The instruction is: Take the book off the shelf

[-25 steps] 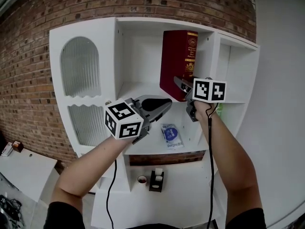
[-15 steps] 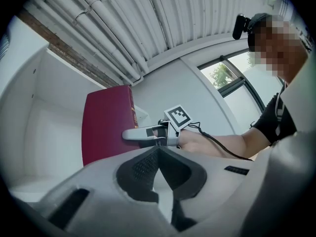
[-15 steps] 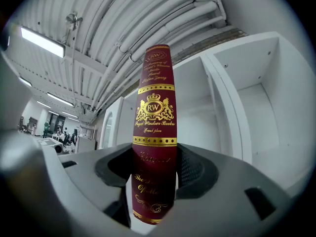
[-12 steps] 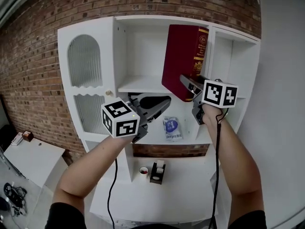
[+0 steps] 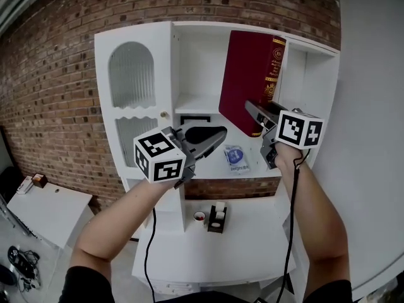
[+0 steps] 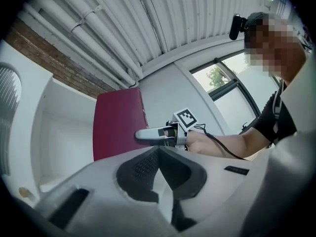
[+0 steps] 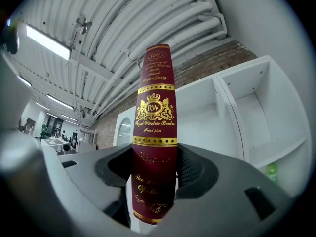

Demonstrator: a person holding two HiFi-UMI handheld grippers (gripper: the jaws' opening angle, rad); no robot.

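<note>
Red book [image 5: 249,74] held in front of the white shelf [image 5: 136,33]
The right gripper [image 5: 254,110] clamped the book's lower spine, the book tilted before the upper middle compartment; the left gripper [image 5: 211,137] had its jaws together on nothing. The compartment below held a blue-and-white packet [image 5: 237,158].

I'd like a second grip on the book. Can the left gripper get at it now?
Probably yes: the left gripper is empty, and the book turns its cover toward it with nothing between.
</note>
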